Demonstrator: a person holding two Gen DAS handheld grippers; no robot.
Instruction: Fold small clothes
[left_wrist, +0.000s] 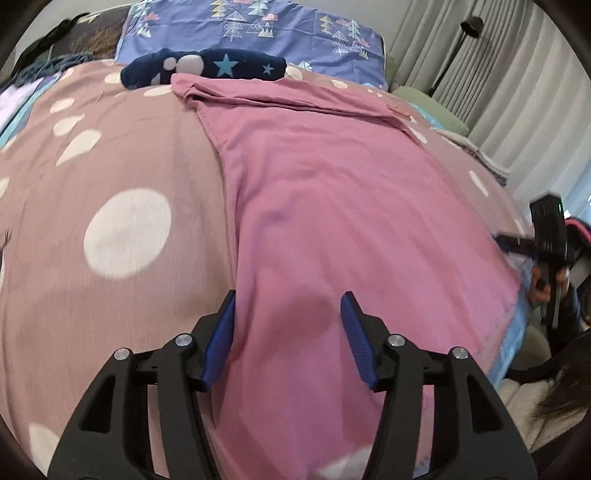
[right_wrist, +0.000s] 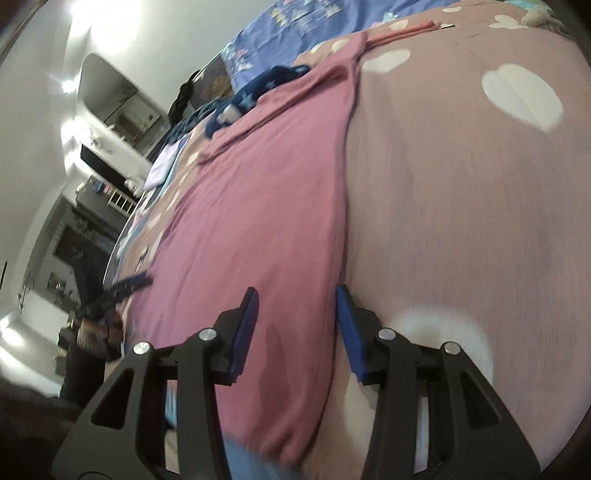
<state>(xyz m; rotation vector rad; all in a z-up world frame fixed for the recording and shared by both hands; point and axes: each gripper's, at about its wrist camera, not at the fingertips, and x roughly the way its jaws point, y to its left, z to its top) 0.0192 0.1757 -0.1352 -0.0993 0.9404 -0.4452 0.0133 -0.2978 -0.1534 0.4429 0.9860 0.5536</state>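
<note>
Both hand-held grippers have their blue pads apart with nothing pinched. The left hand-held gripper (left_wrist: 288, 339) hangs over the near left edge of the pink garment (left_wrist: 332, 206), one pad over the garment's edge and the other over the cloth itself. The right hand-held gripper (right_wrist: 295, 332) does the mirror thing at the garment's near right edge, with the cloth passing below the gap between its pads. Neither pad looks like it's pressing on fabric, though the motion blur makes contact hard to call.

The pink garment lies spread long and fairly flat on the spotted bedcover (left_wrist: 110, 184), with a fold or seam running across its far end. Past that end sits a navy star-print piece (left_wrist: 207, 66), touching it or just beside it, then the blue tree-print pillow (left_wrist: 258, 26).

Progress-wise I'd guess it's early to midway: the garment is laid out and maybe folded lengthwise already, but it's still one long strip, so the crosswise folds are left.
</note>
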